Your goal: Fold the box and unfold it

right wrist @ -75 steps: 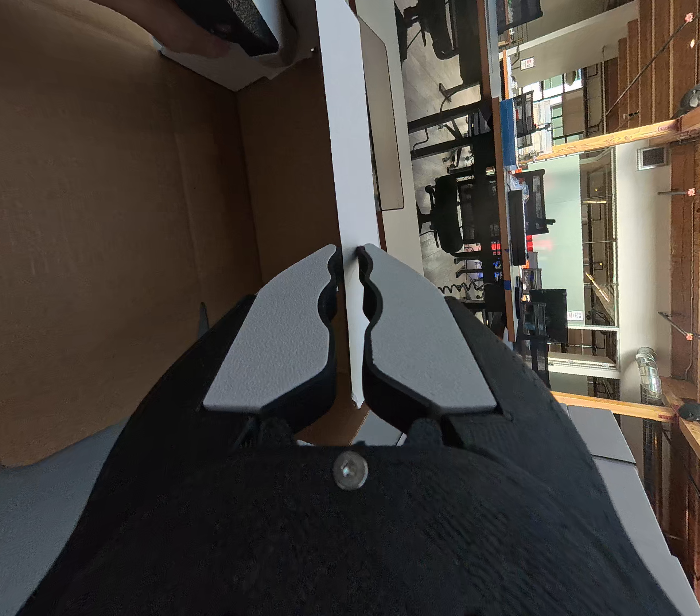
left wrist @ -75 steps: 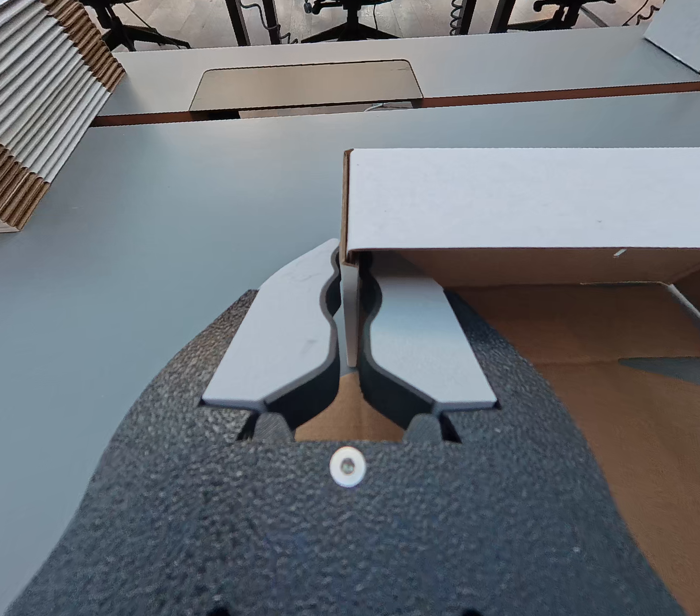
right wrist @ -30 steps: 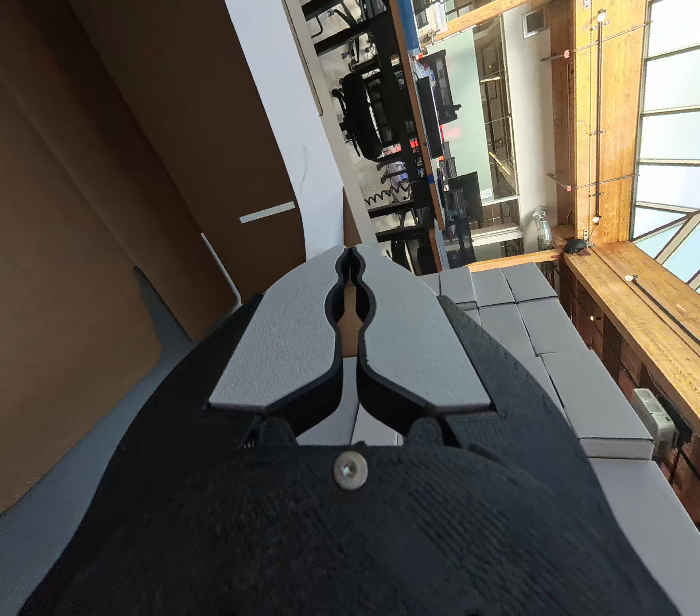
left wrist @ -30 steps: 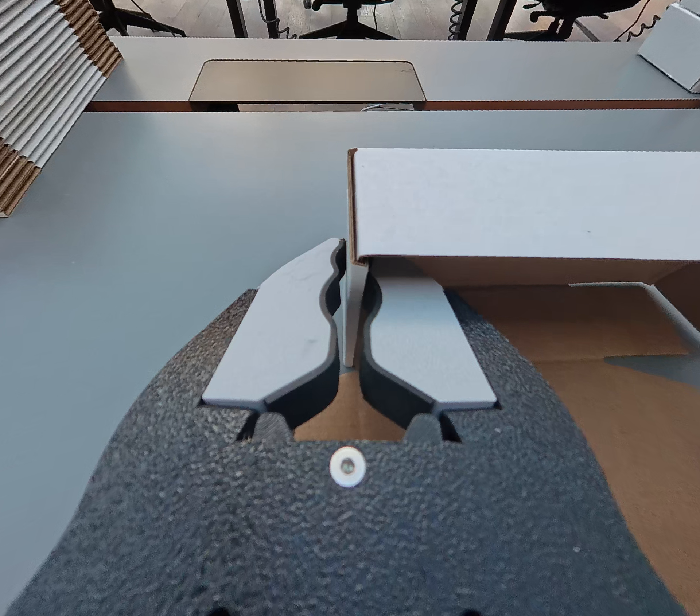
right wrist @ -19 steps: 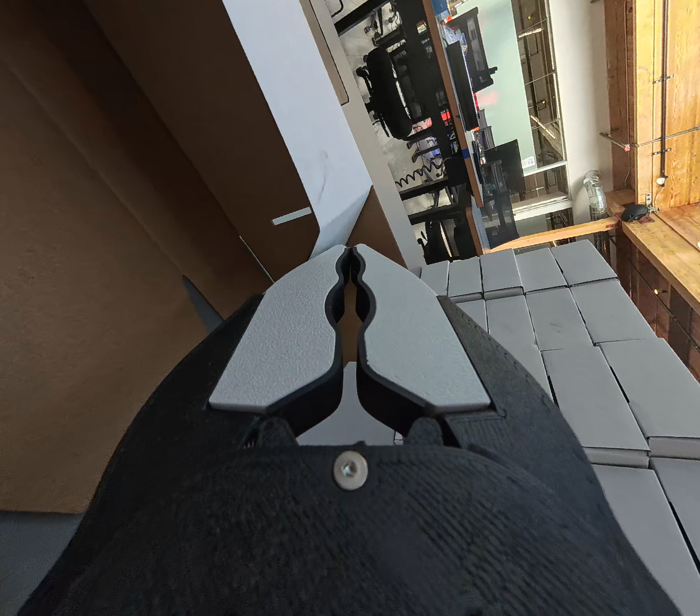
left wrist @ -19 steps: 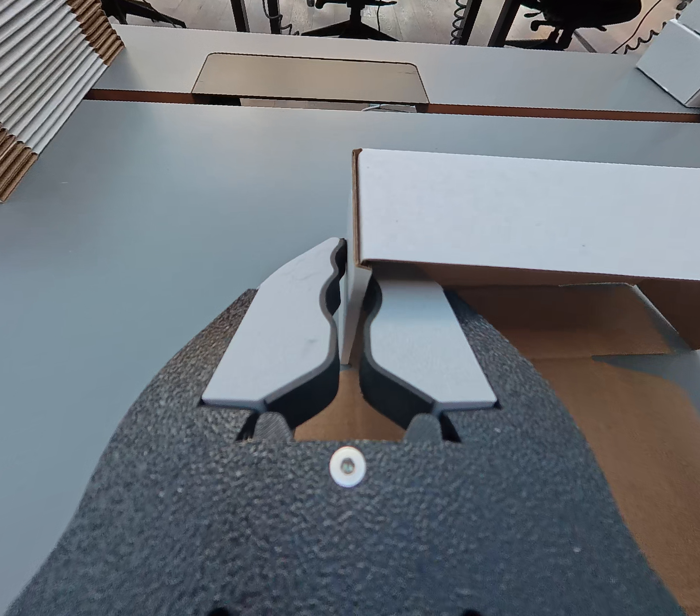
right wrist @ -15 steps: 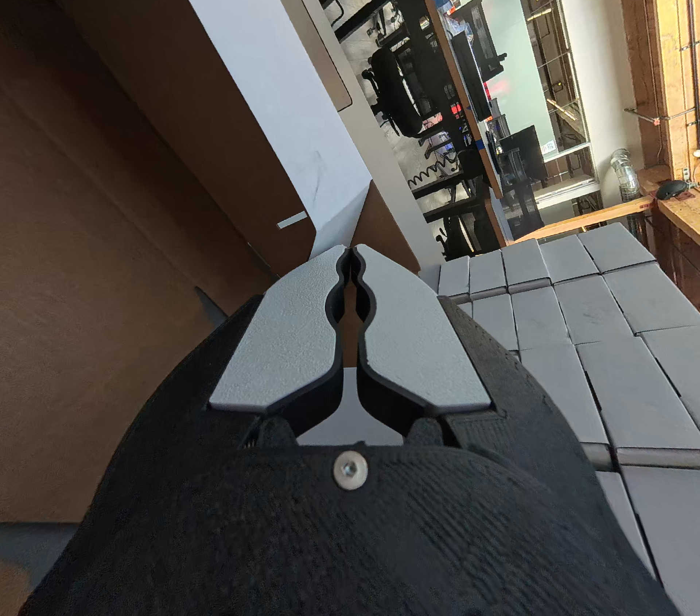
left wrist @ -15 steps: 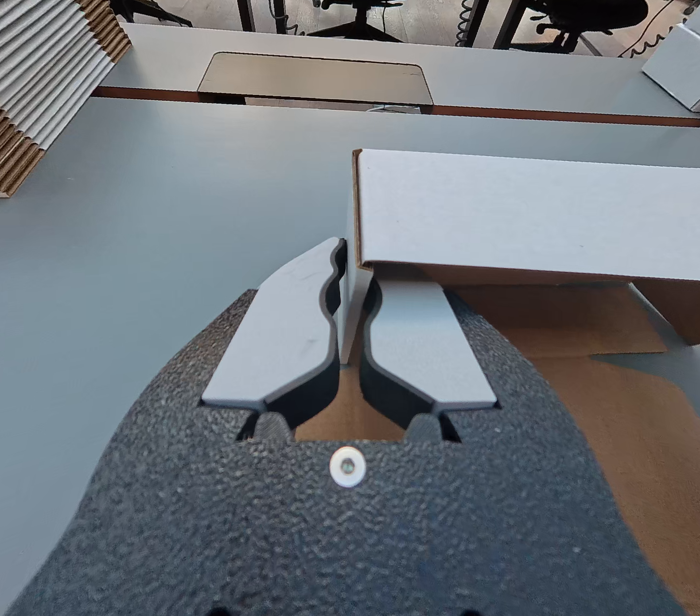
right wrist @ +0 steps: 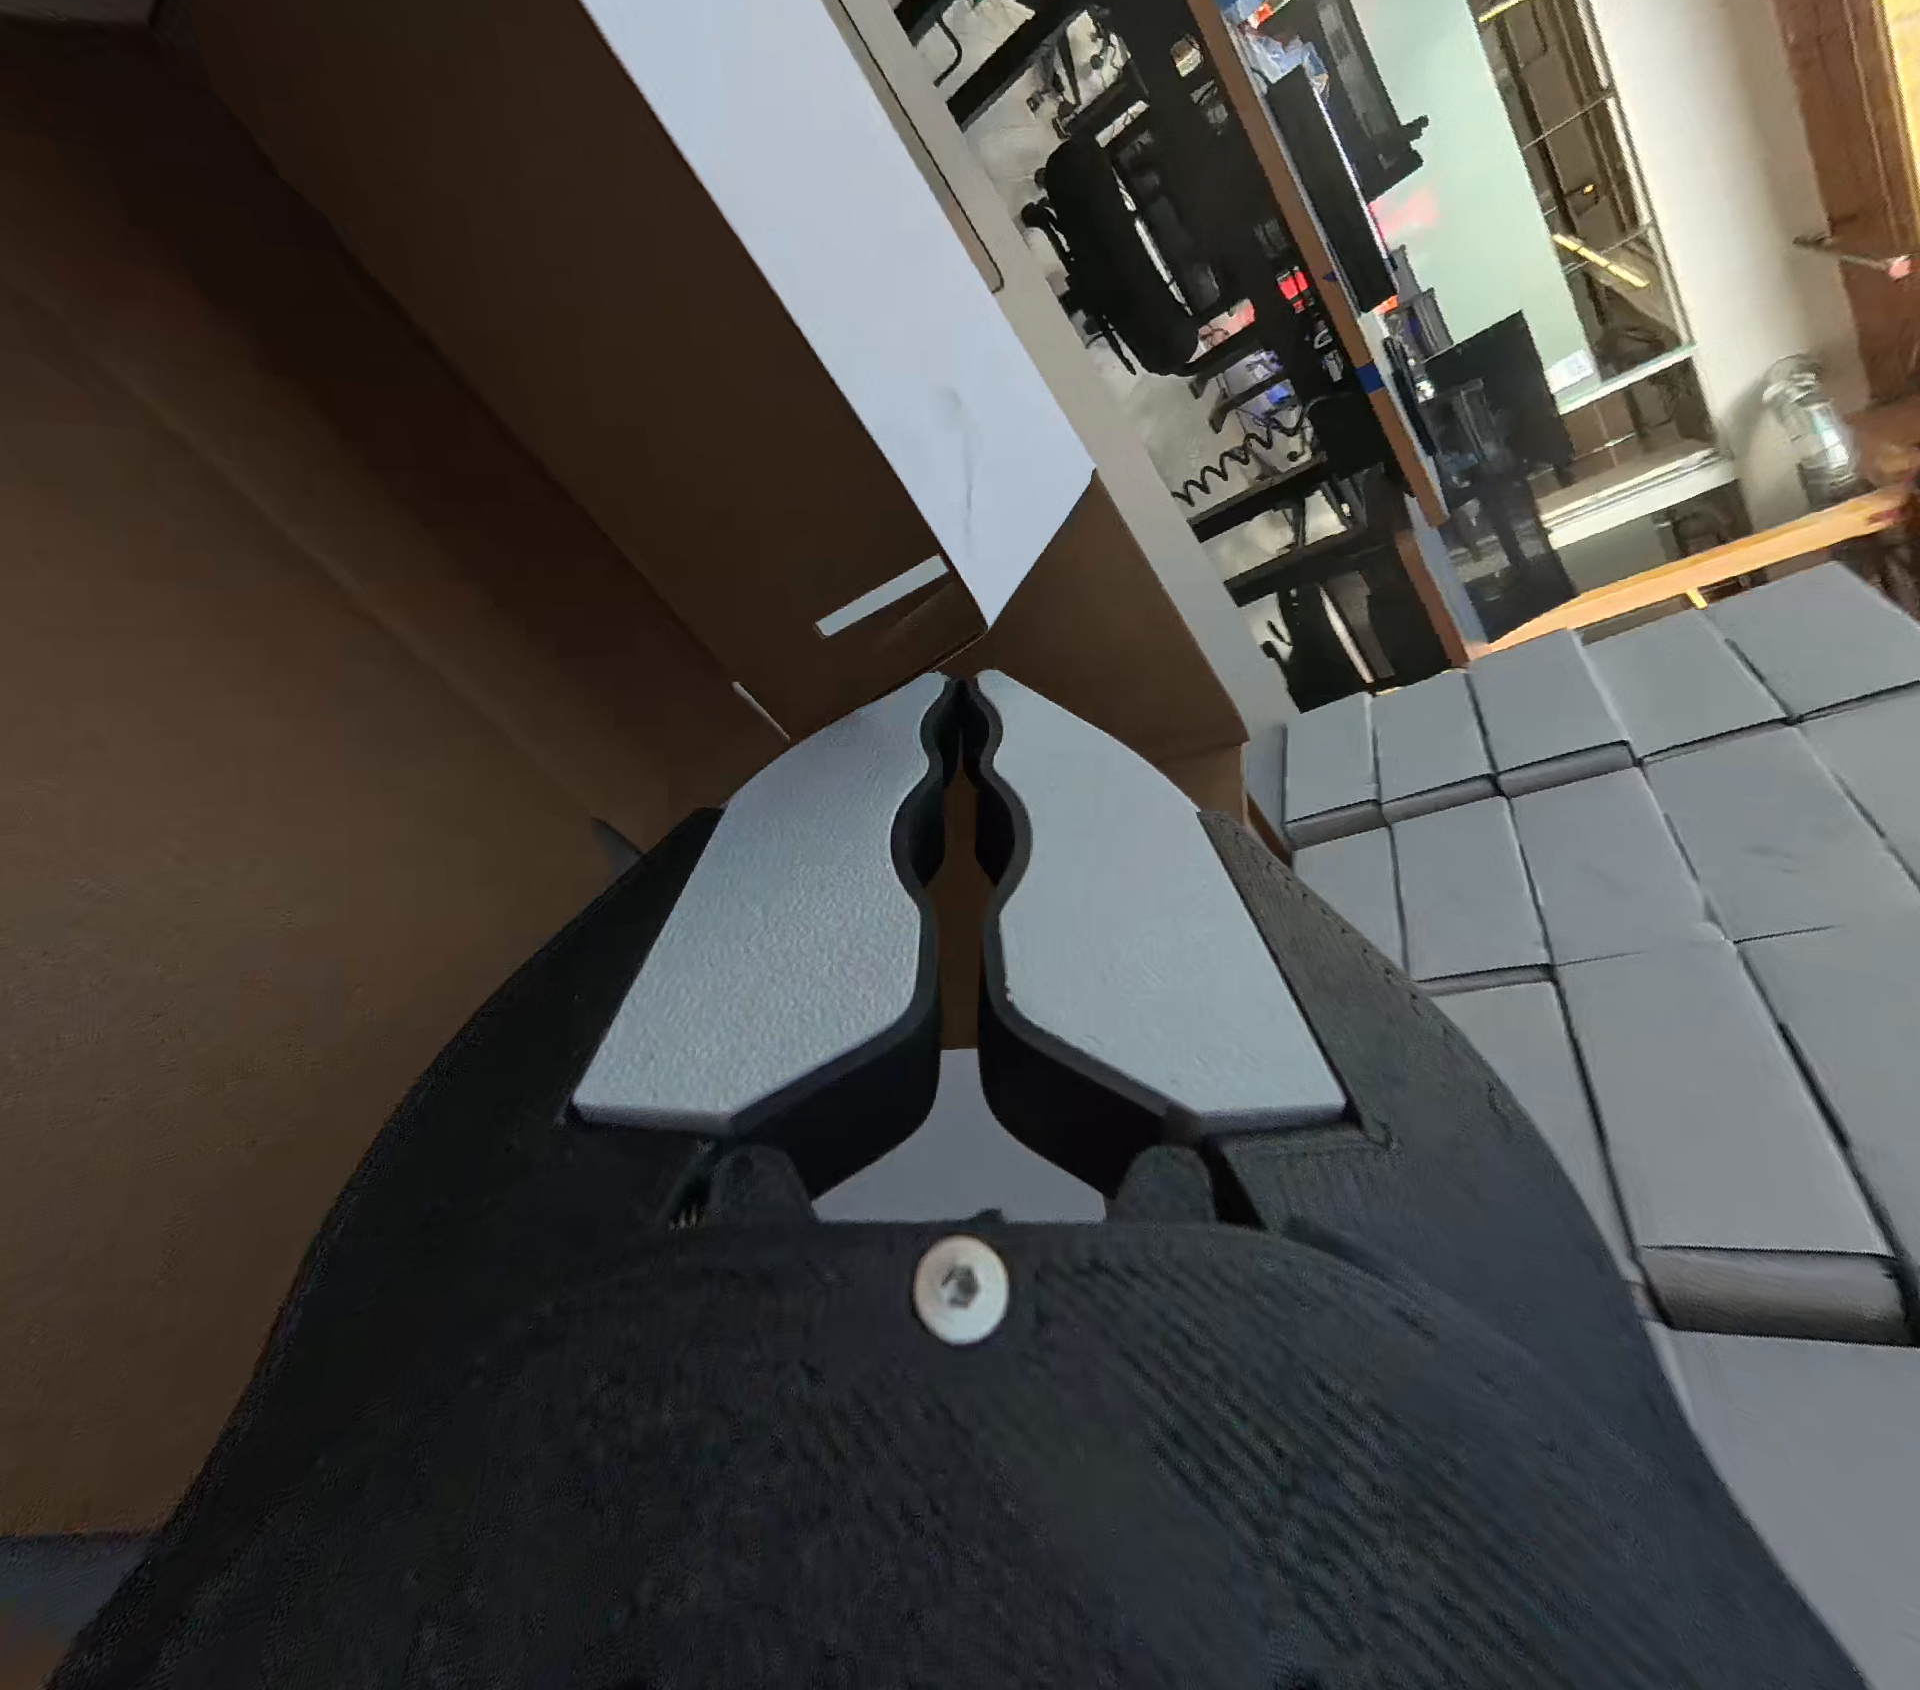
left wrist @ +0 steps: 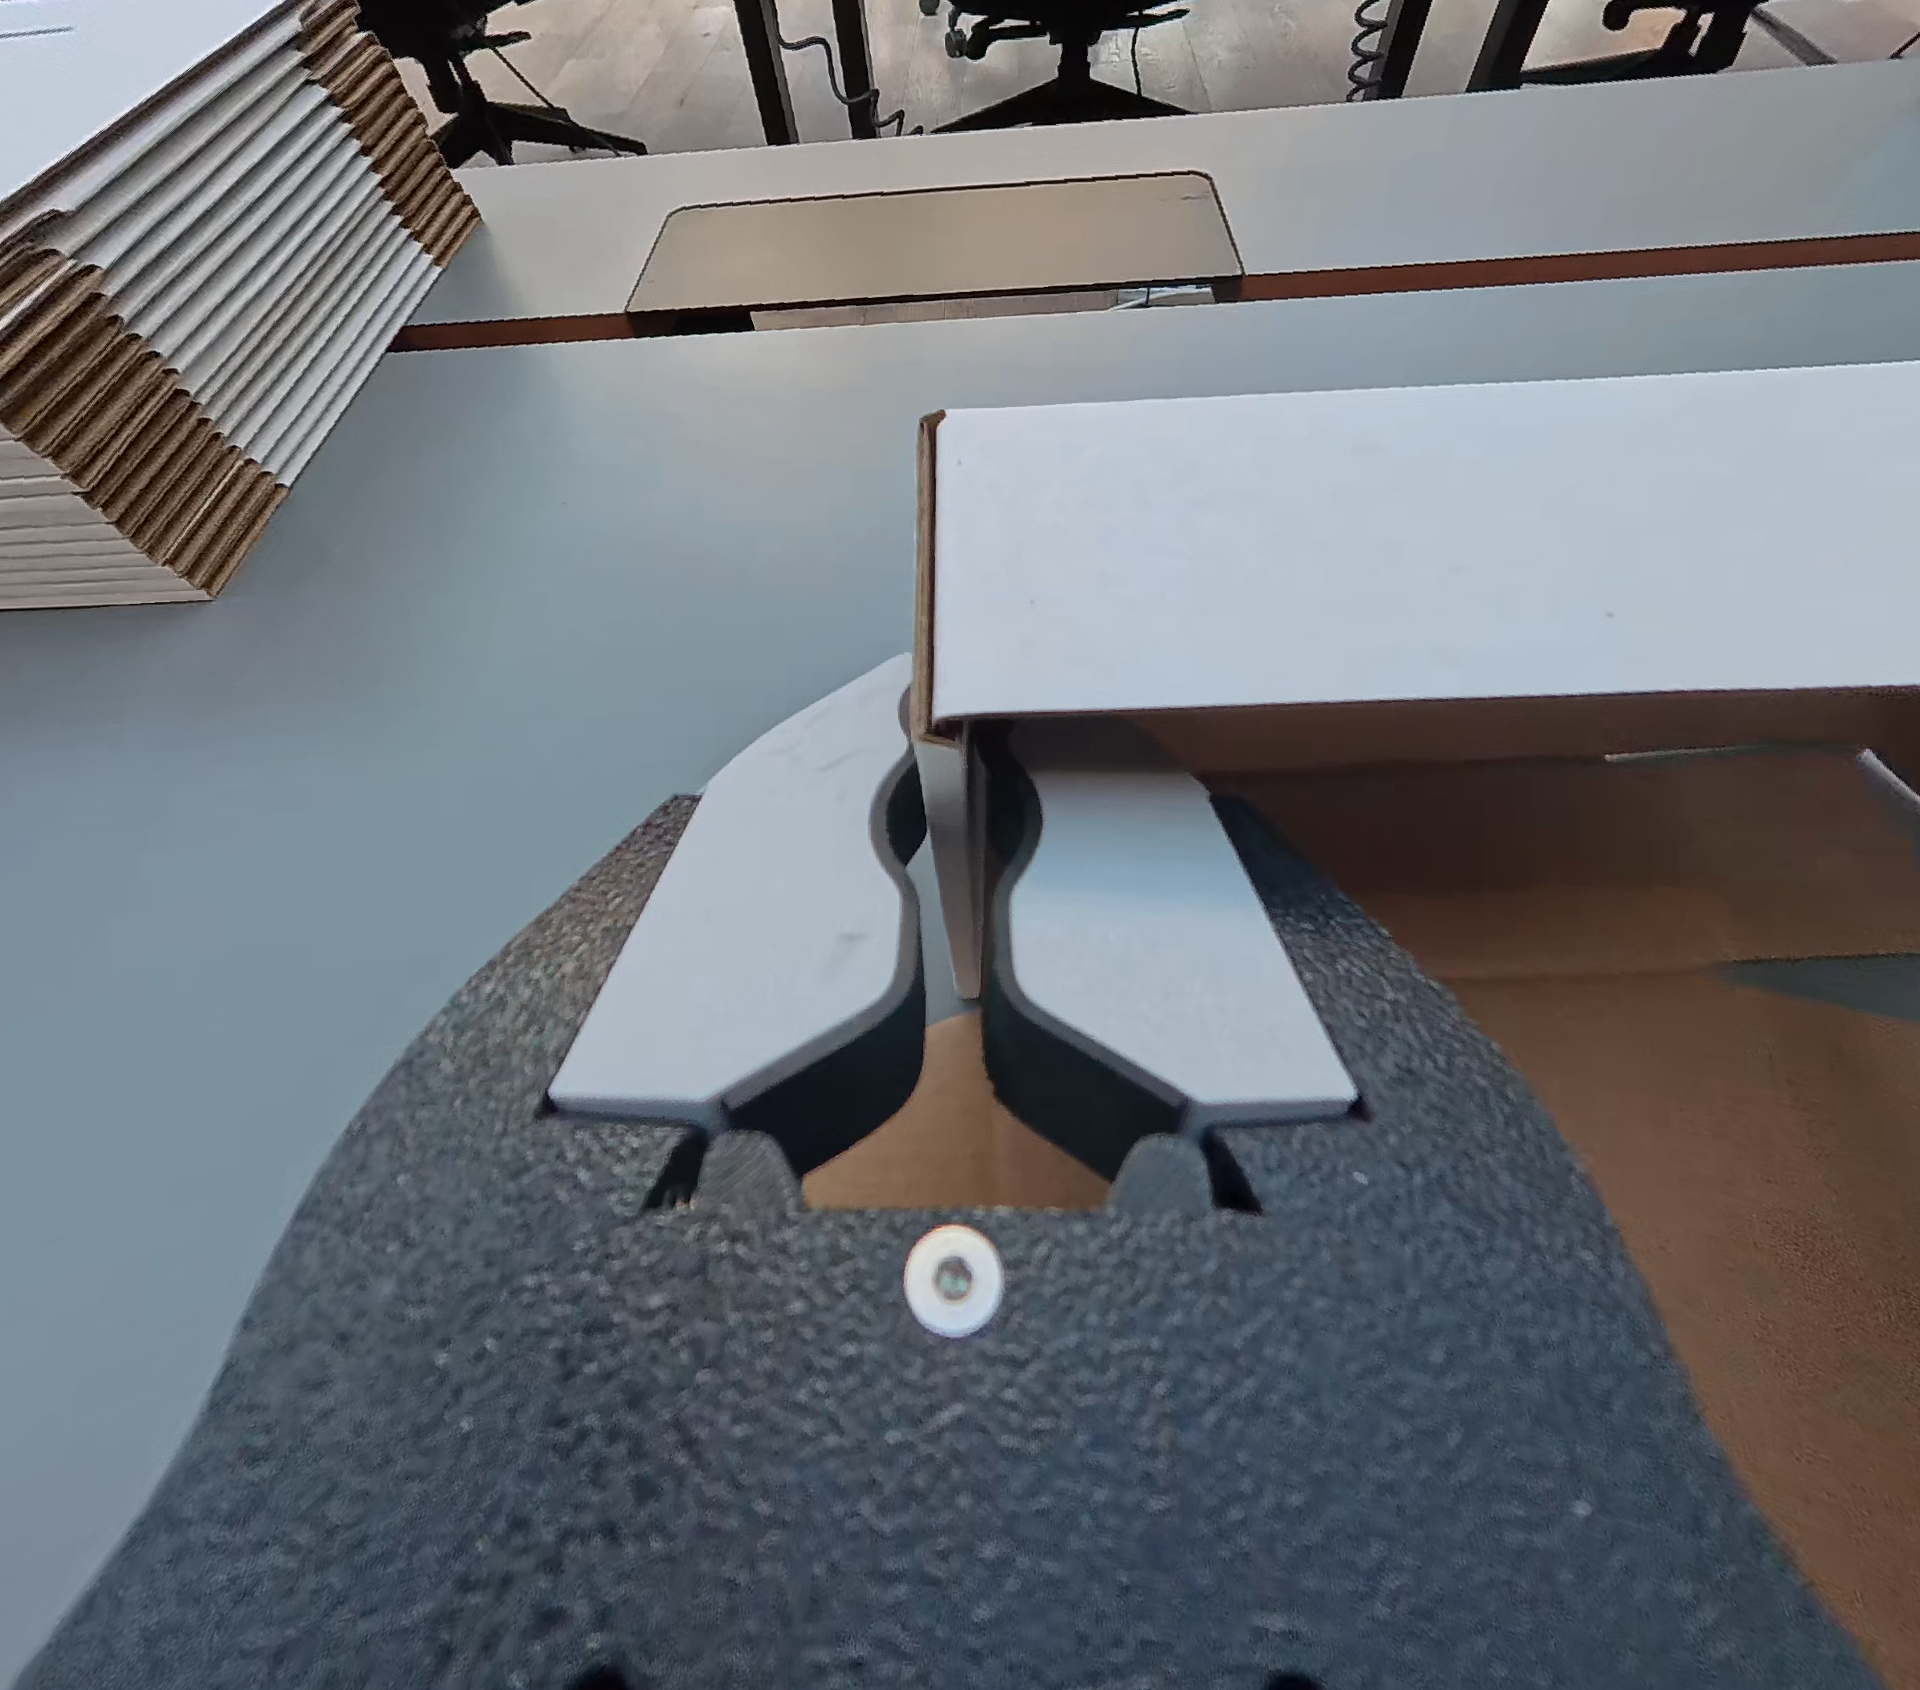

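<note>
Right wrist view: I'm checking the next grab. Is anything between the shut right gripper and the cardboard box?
Nothing visible. The right gripper is shut and empty, fingertips just short of the white-and-brown cardboard box, with no object between them.

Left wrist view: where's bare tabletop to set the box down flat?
Bare grey table lies between the stack of flat cardboard at far left and the box, which the left gripper pinches by a side flap. The right is crowded: box panels here, finished boxes beyond the right gripper.

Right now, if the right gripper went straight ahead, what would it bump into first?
Probably the box. The right gripper, shut and empty, points at the brown side flap just past its tips, though depth is hard to judge.
</note>
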{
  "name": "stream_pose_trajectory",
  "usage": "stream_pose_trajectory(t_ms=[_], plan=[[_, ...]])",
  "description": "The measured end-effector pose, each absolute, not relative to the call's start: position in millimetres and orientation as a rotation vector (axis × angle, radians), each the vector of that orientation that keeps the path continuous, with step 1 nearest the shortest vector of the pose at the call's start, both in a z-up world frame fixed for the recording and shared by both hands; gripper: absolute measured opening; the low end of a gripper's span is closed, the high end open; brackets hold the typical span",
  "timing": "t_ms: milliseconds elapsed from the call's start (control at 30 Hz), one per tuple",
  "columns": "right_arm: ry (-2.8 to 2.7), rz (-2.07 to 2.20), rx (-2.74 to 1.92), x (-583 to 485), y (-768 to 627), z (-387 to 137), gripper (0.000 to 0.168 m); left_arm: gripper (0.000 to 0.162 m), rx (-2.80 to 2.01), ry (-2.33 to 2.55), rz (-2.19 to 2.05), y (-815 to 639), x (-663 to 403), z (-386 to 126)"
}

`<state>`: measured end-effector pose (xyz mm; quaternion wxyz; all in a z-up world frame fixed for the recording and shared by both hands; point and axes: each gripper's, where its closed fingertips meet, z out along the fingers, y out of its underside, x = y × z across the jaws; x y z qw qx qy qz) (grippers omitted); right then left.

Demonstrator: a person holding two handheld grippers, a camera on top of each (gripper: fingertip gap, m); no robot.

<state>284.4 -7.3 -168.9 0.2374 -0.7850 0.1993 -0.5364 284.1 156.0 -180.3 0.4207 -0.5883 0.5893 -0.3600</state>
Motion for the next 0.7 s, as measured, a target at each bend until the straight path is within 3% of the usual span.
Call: stream_pose_trajectory(t_ms=[400, 700], plan=[[1.001, -0.181, -1.441, 270, 35, -153, 0.000, 0.007, -1.370, 1.555, -0.799, 149, 276, -183], [0.988, 0.279, -1.028, 262, 48, -120, 0.000, 0.010, -1.308, 1.588, -0.748, 145, 269, -184]])
